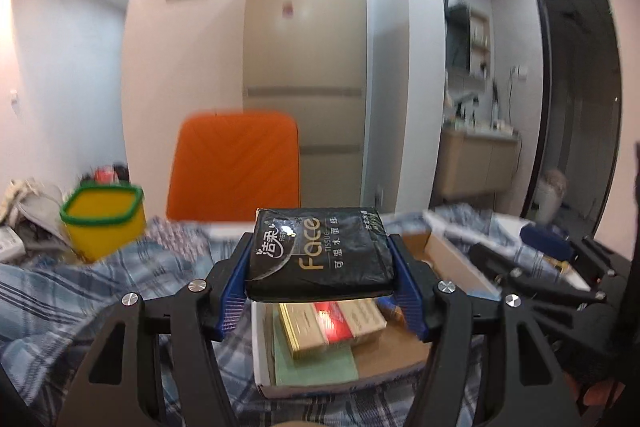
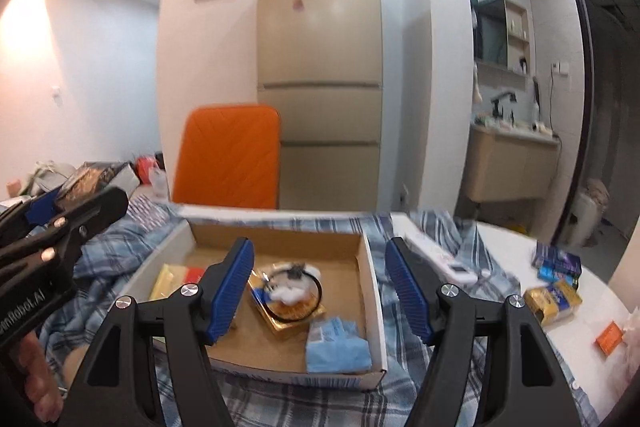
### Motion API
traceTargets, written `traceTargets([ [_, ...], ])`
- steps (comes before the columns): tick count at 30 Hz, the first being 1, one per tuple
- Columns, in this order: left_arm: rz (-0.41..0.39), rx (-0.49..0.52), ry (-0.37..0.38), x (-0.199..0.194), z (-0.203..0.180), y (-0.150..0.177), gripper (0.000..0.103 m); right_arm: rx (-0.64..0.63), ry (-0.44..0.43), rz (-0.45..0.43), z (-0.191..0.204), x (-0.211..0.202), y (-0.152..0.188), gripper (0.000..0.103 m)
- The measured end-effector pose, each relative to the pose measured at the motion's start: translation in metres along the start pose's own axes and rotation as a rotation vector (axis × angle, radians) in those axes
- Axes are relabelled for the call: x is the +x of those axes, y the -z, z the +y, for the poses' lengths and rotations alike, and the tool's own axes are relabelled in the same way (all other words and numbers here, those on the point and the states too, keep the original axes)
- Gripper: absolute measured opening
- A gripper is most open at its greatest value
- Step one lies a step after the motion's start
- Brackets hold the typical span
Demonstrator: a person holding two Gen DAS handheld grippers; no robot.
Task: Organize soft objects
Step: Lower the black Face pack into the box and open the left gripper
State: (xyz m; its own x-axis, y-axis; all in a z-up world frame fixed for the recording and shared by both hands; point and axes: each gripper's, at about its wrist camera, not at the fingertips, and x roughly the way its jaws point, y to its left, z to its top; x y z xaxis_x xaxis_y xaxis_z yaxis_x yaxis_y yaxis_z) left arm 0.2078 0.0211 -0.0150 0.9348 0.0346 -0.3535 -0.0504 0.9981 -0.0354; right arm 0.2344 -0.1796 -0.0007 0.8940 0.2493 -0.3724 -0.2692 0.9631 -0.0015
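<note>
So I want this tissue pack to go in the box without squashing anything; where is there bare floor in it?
The cardboard box has bare floor along its far wall, behind the gold packet, and near the front left. The blue pack fills the front right corner; flat packets crowd the left. The left gripper holds the black tissue pack.

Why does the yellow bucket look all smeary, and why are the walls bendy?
In the left wrist view the yellow bucket and orange chair are smeared by motion blur, while the black tissue pack in the left tongs stays sharp, with a small glare spot. In the right wrist view the fisheye lens curves the walls, the ceiling lamps flare white, and the cardboard box is slightly soft.
</note>
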Motion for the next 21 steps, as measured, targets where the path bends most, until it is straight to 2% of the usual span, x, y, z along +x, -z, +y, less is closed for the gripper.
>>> traceTargets([
  [3, 0.068, -0.015, 0.008, 0.013, 0.001, 0.002, 0.063, 0.039, -0.007, 0.051, -0.01, 0.011, 0.001, 0.07],
  [8, 0.124, 0.019, 0.021, 0.02, -0.005, 0.007, 0.063, 0.102, -0.015, 0.076, -0.024, 0.017, 0.001, 0.07],
  [15, 0.13, 0.02, 0.036, 0.019, -0.005, 0.008, 0.064, 0.089, -0.015, 0.059, -0.021, 0.012, 0.0, 0.07],
  [16, 0.128, 0.016, 0.035, 0.019, -0.004, 0.008, 0.066, 0.084, -0.016, 0.058, -0.02, 0.012, 0.0, 0.07],
  [18, 0.116, 0.001, 0.033, 0.016, 0.0, 0.008, 0.091, 0.079, -0.017, 0.056, -0.019, 0.012, 0.0, 0.07],
  [20, 0.095, -0.016, 0.025, 0.013, 0.003, 0.006, 0.1, 0.082, -0.017, 0.05, -0.019, 0.01, 0.0, 0.07],
  [21, 0.087, -0.024, 0.02, 0.011, 0.005, 0.006, 0.1, 0.083, -0.017, 0.049, -0.019, 0.01, 0.0, 0.07],
])
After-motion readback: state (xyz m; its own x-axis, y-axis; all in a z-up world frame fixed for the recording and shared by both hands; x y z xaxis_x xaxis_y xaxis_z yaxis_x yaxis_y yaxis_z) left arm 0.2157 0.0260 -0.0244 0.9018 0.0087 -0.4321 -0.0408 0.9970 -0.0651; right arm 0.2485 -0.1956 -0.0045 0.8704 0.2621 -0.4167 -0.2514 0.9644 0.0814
